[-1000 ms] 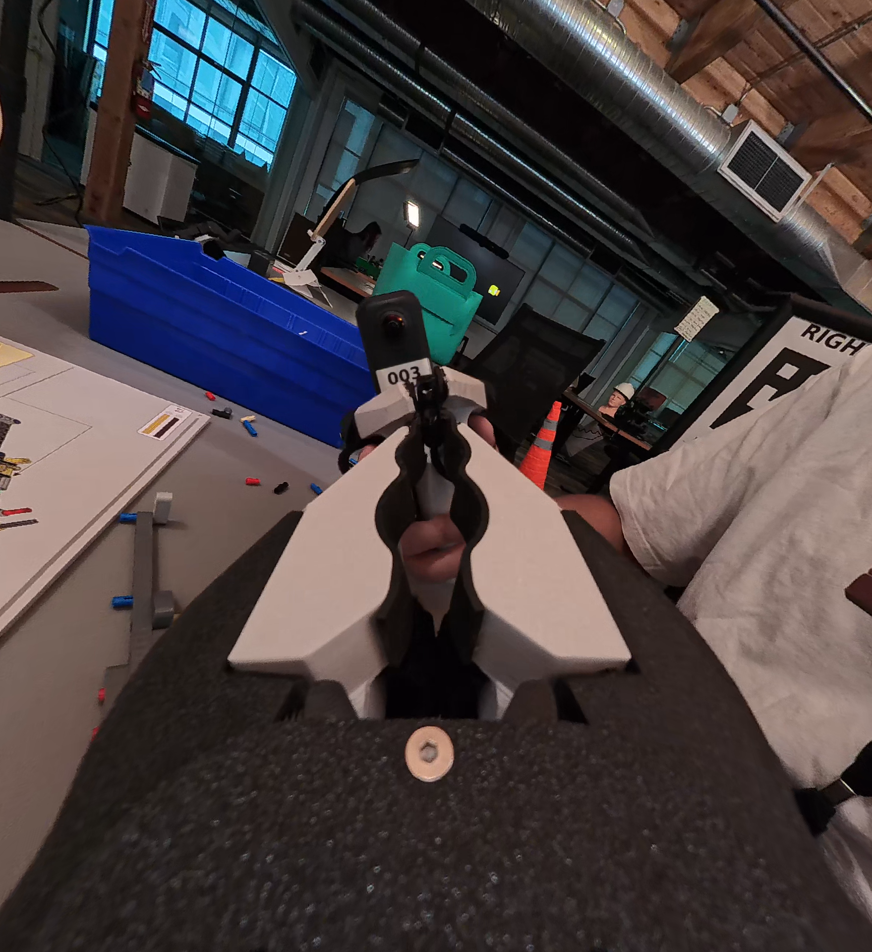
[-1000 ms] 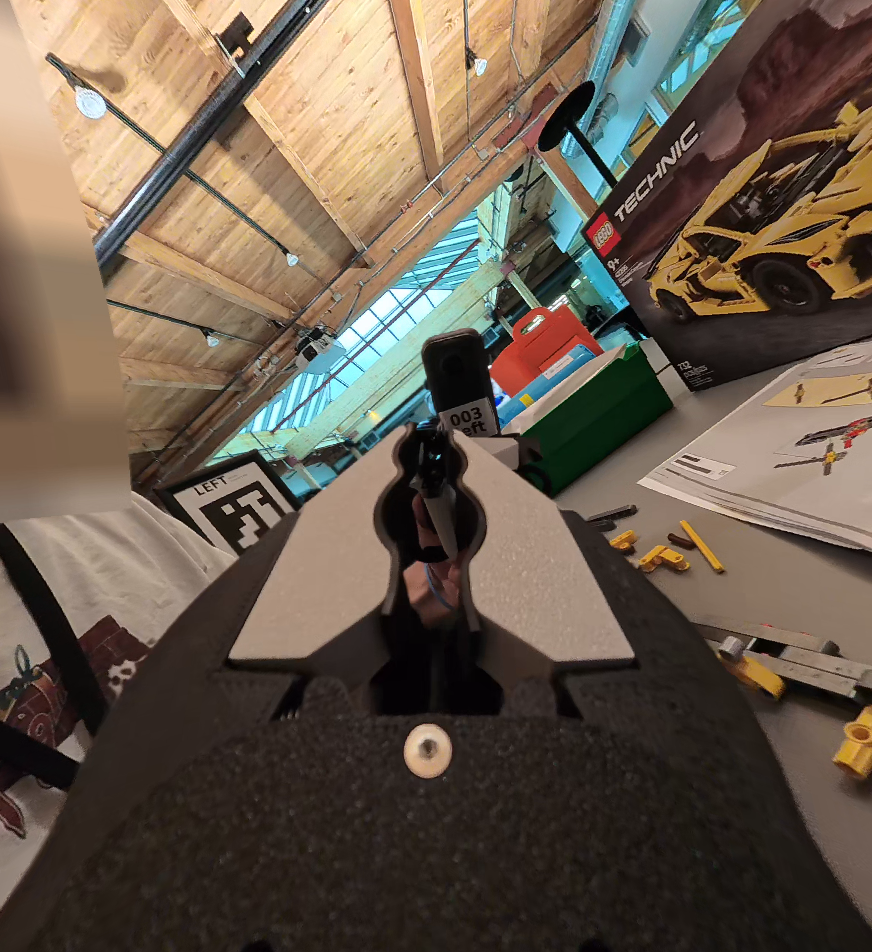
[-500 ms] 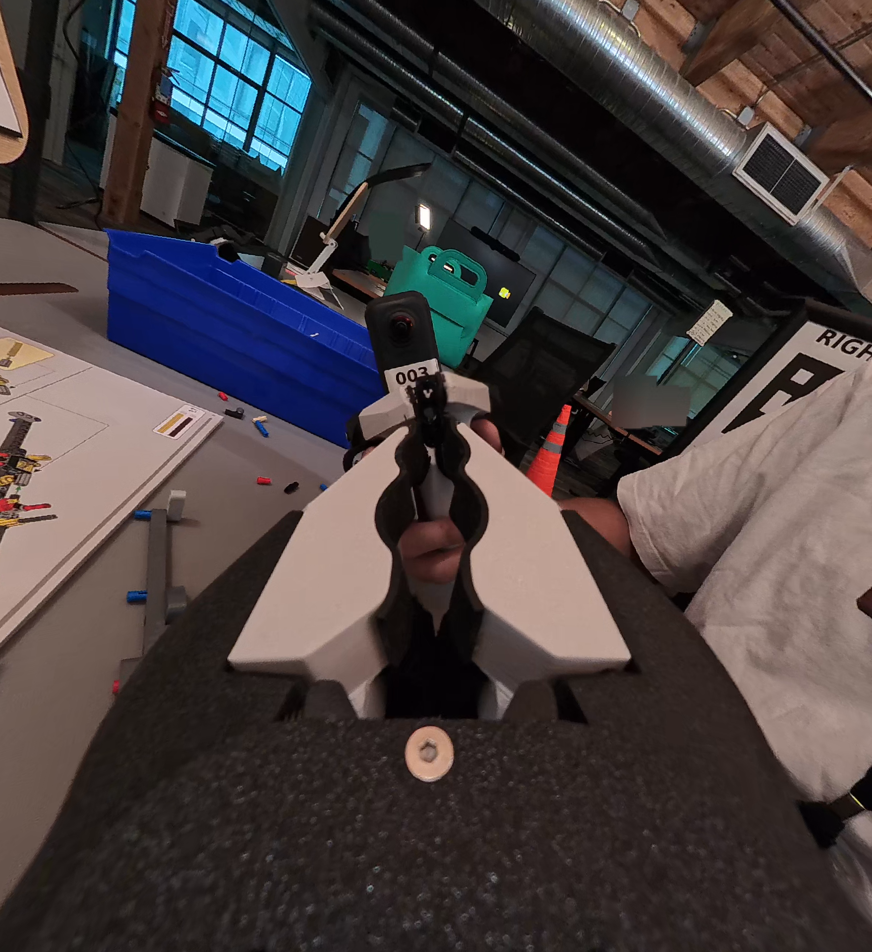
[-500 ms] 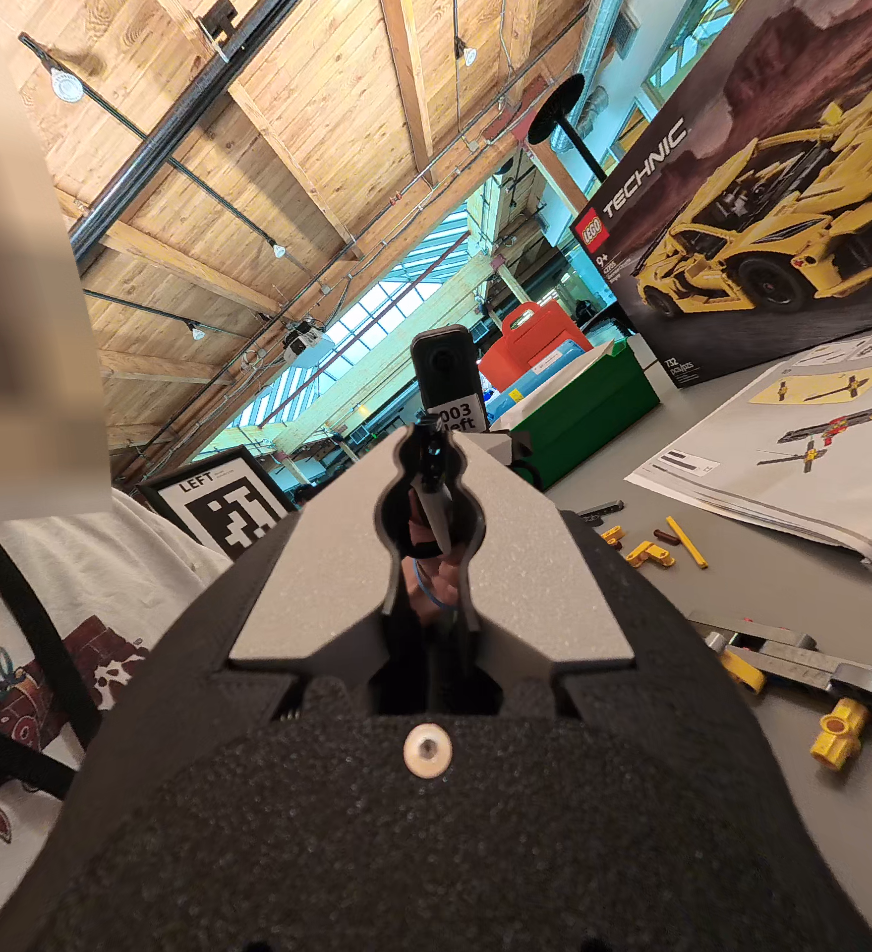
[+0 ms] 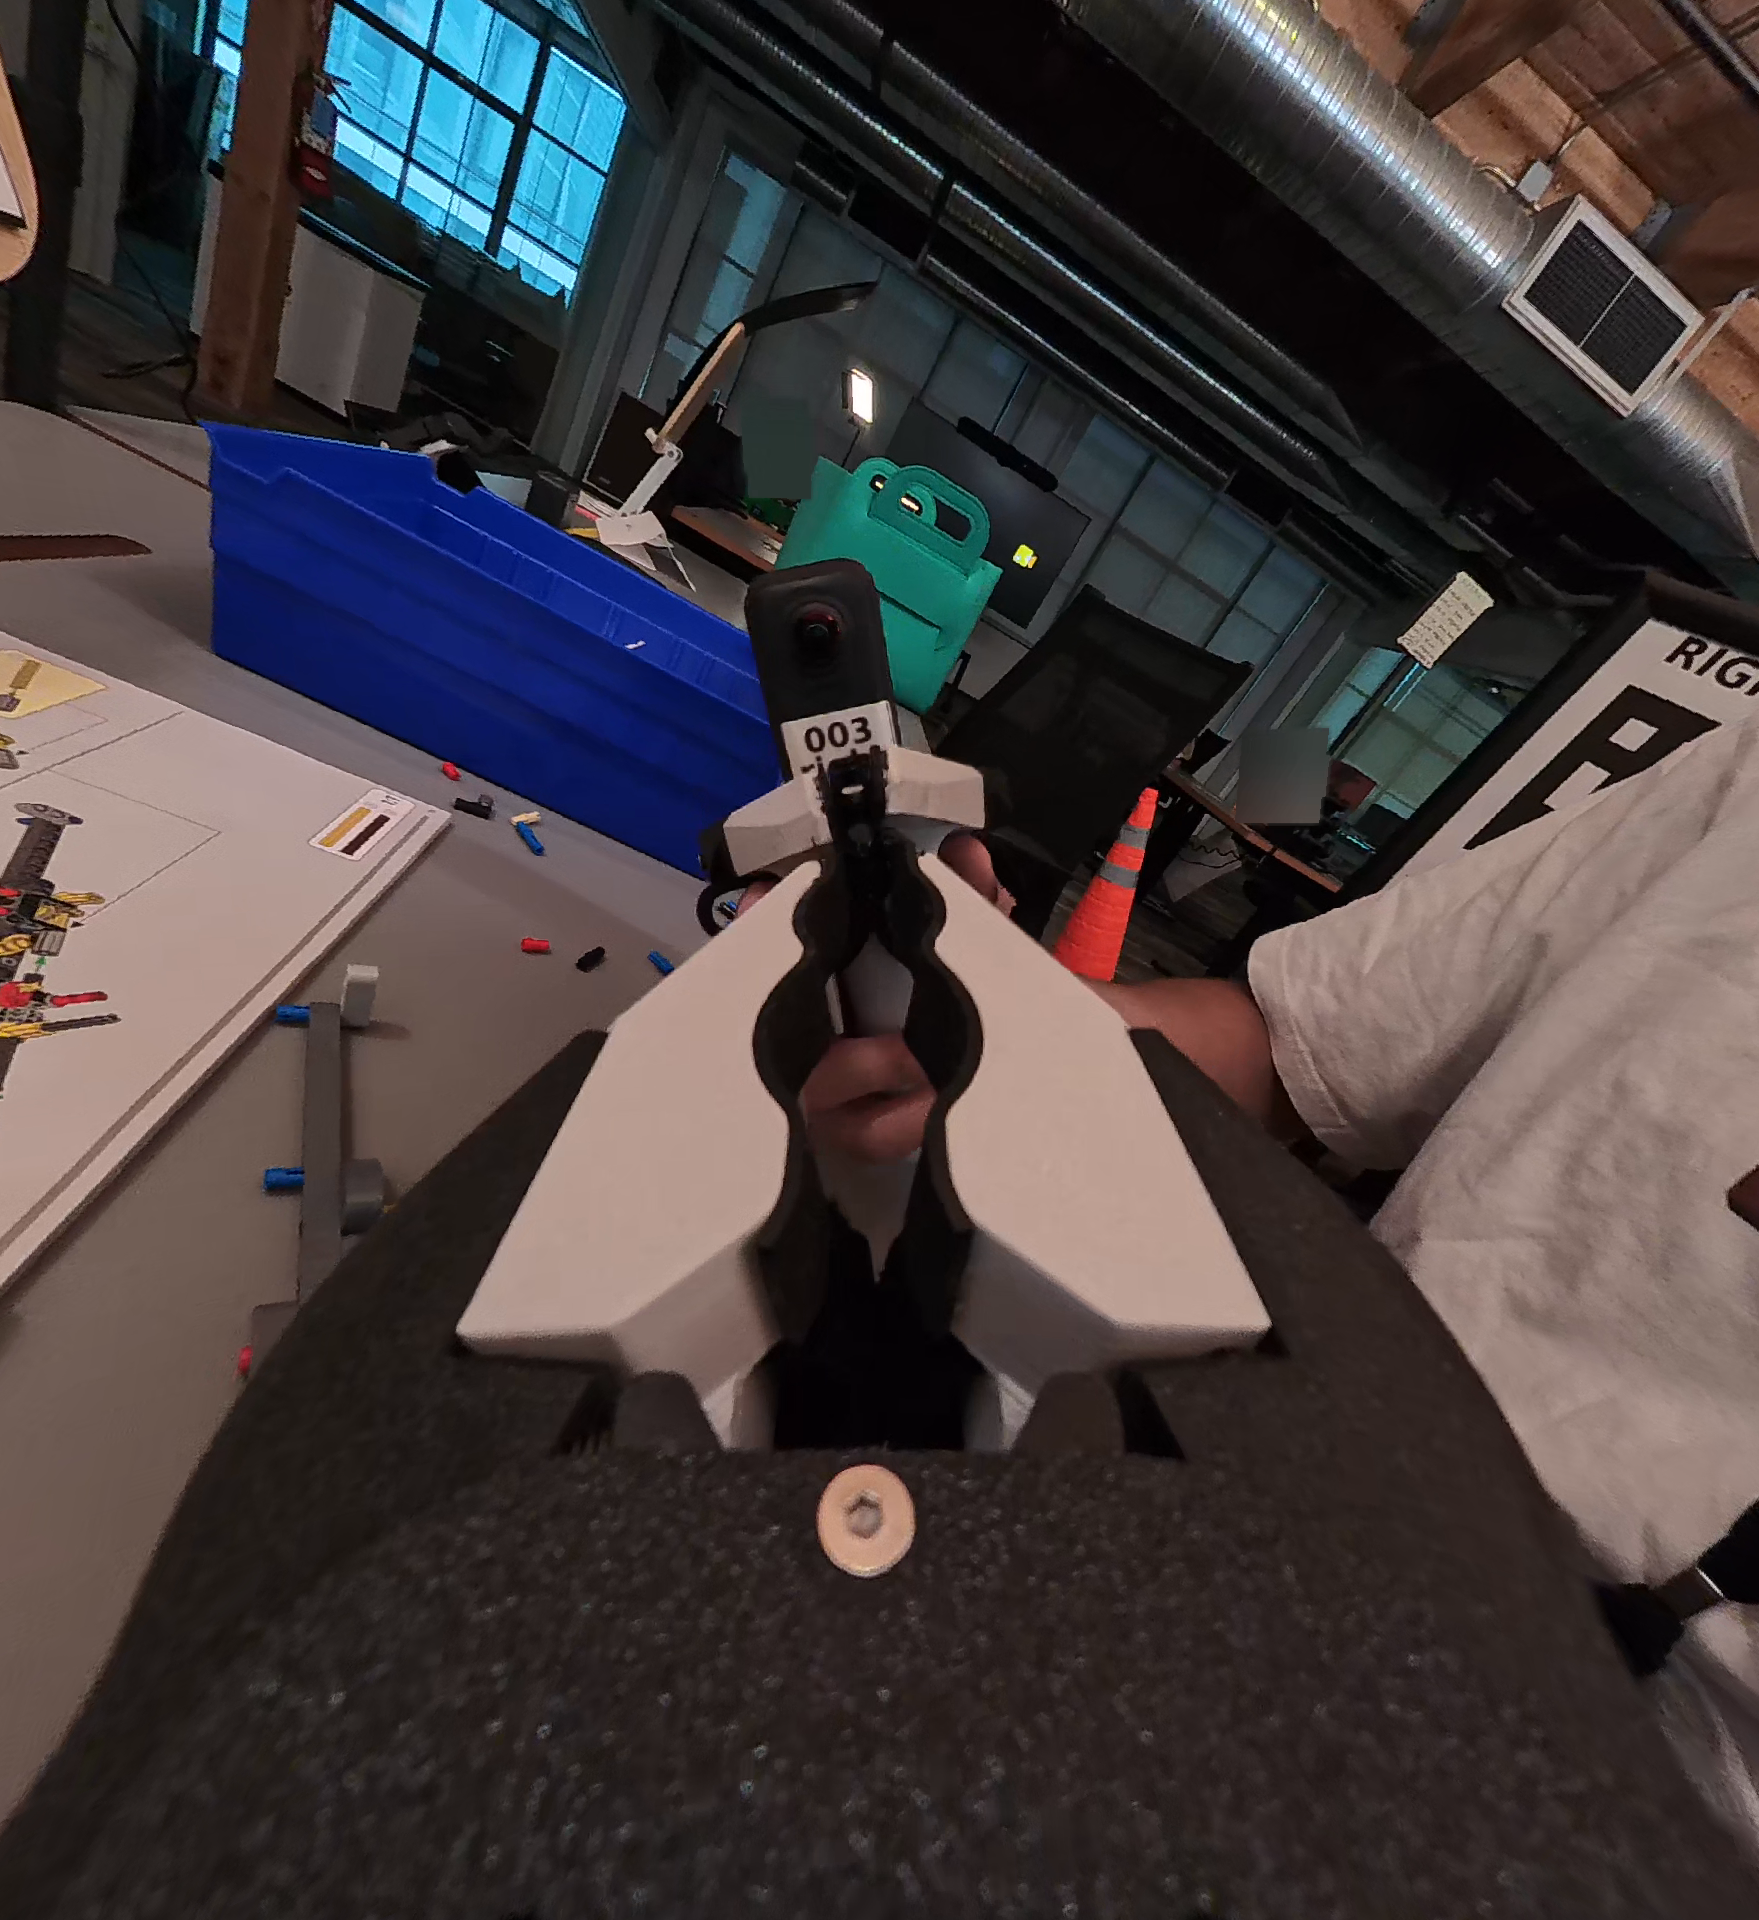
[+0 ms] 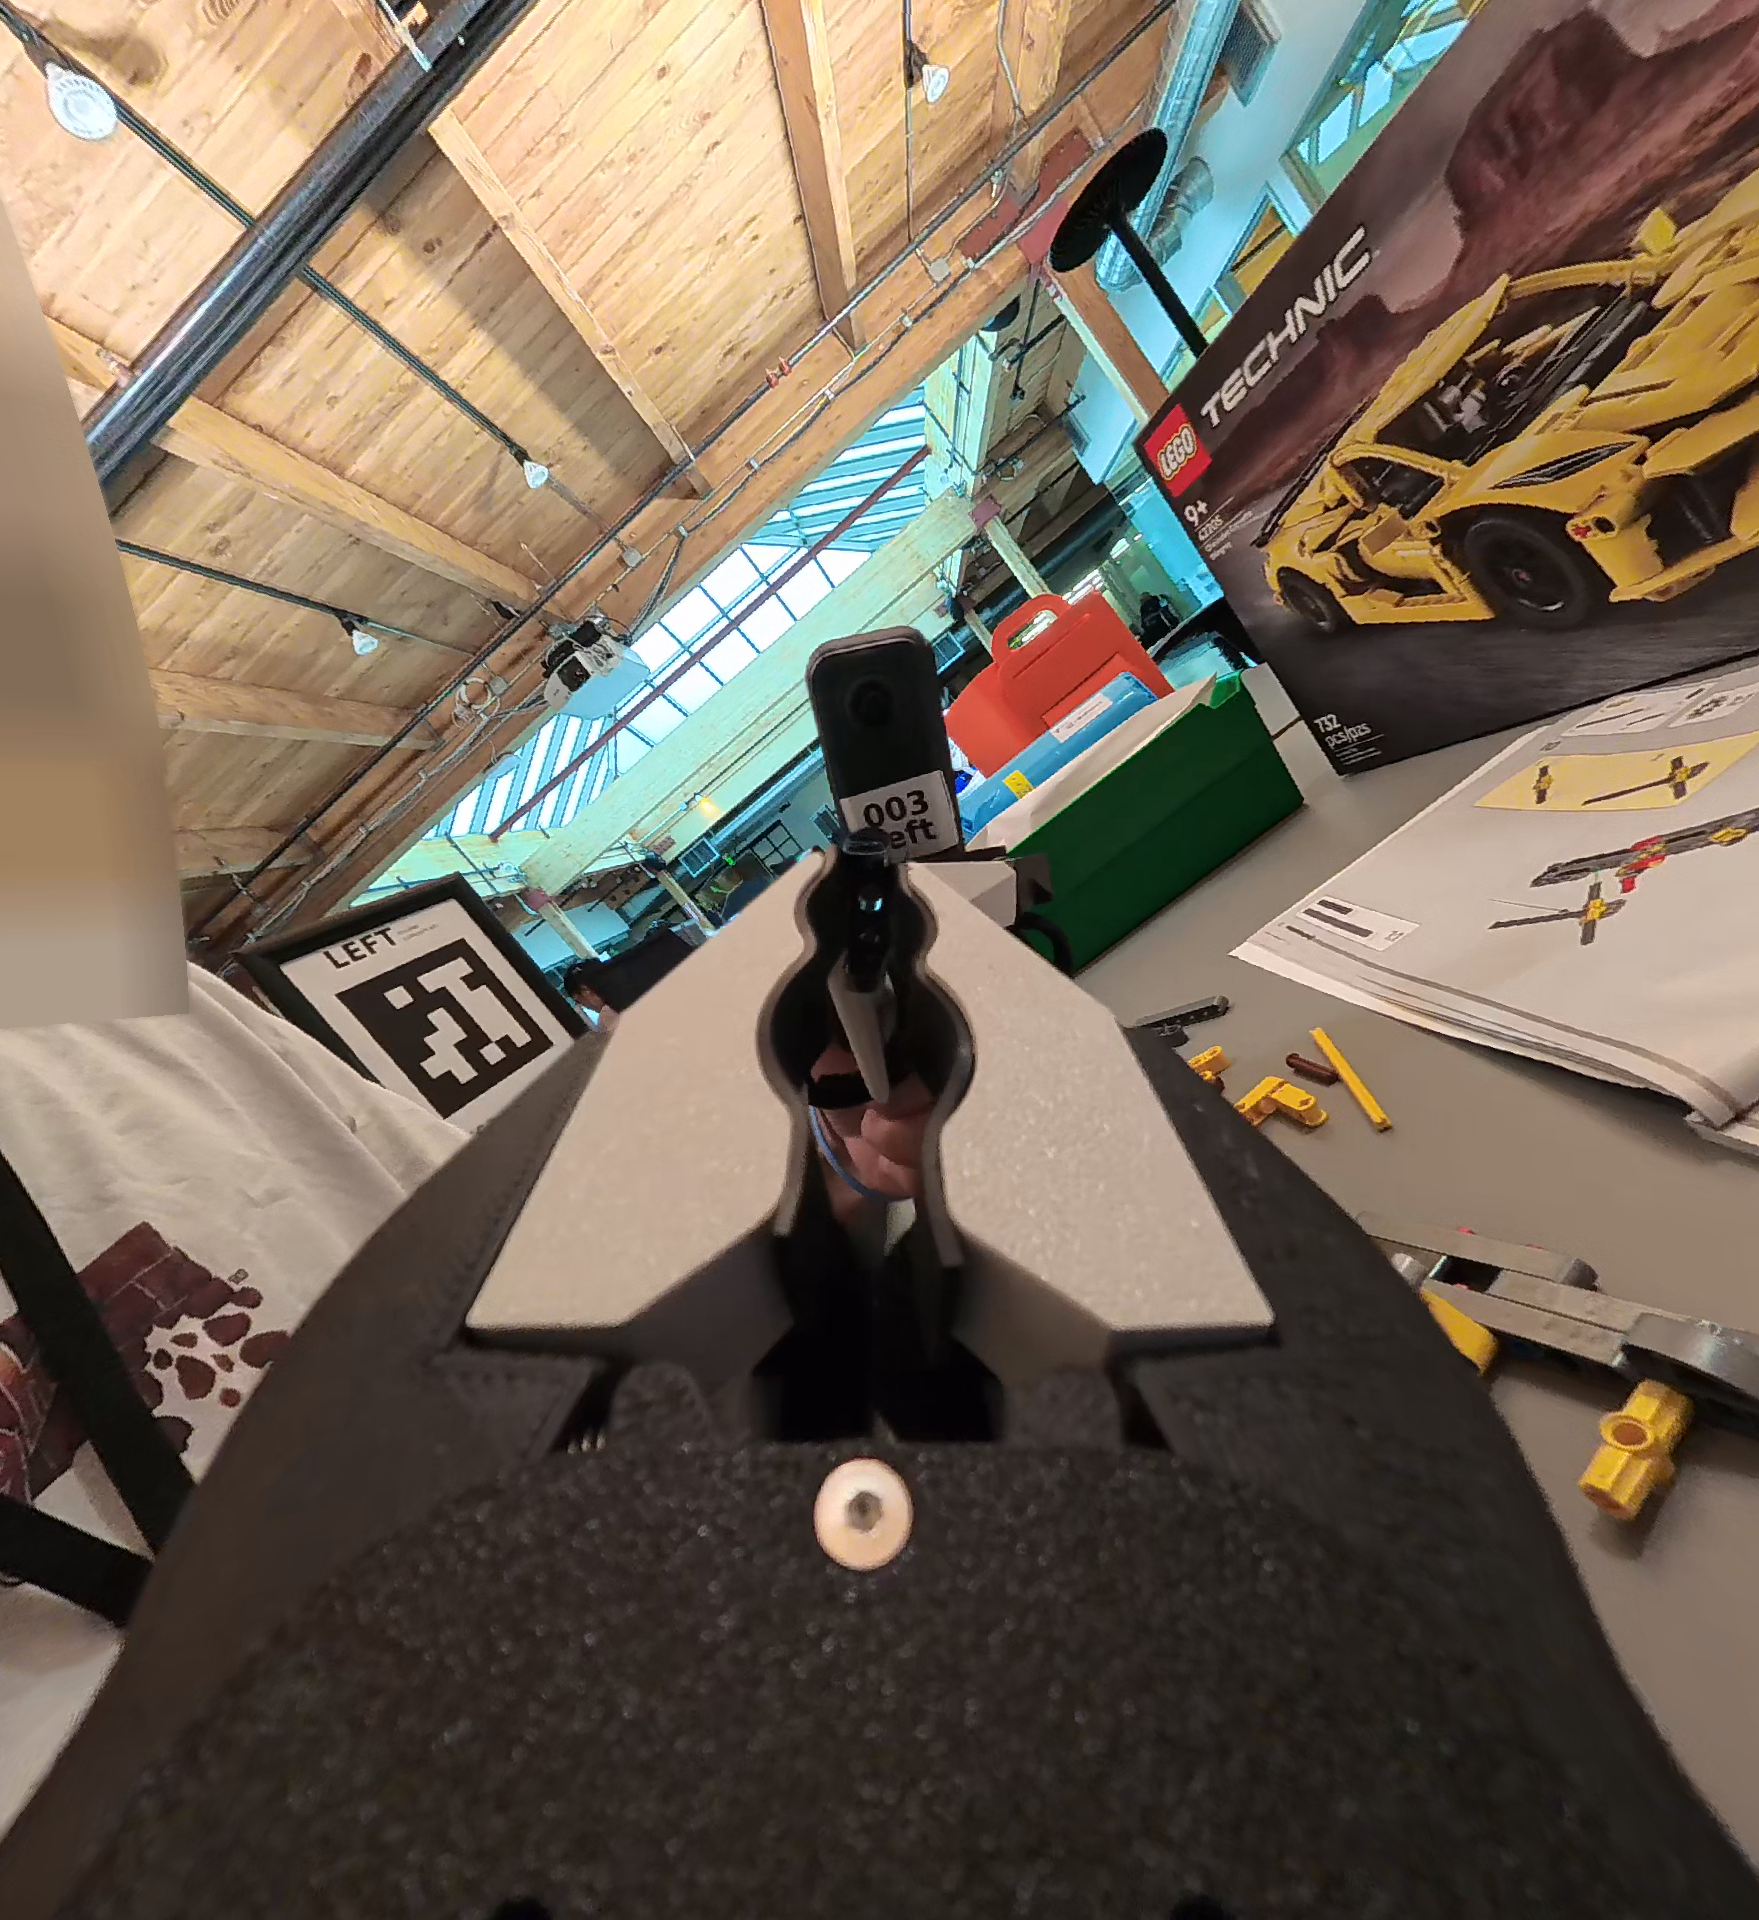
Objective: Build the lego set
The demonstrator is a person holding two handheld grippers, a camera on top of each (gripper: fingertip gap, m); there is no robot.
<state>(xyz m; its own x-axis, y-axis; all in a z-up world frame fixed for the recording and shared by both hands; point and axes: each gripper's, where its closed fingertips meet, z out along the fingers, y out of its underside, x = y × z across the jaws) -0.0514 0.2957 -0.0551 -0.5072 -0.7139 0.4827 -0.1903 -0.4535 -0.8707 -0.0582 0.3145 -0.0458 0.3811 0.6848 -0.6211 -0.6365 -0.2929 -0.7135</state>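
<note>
The two grippers meet tip to tip above the worktop (image 5: 501, 914). The left gripper (image 5: 859, 831) and right gripper (image 6: 862, 862) both have their fingers clenched on a small black lego piece (image 6: 864, 914), its shape hard to make out. A half-built grey lego beam (image 6: 1602, 1309) lies cut off at the frame edge.

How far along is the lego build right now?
Early. Done: one grey beam assembly with blue pins lies by the open instruction booklet. In hand: the left gripper and right gripper meet tip to tip, apparently shut on a small black part. Left: loose yellow pieces and scattered small pins lie on the table, so most of the set is unbuilt.
</note>
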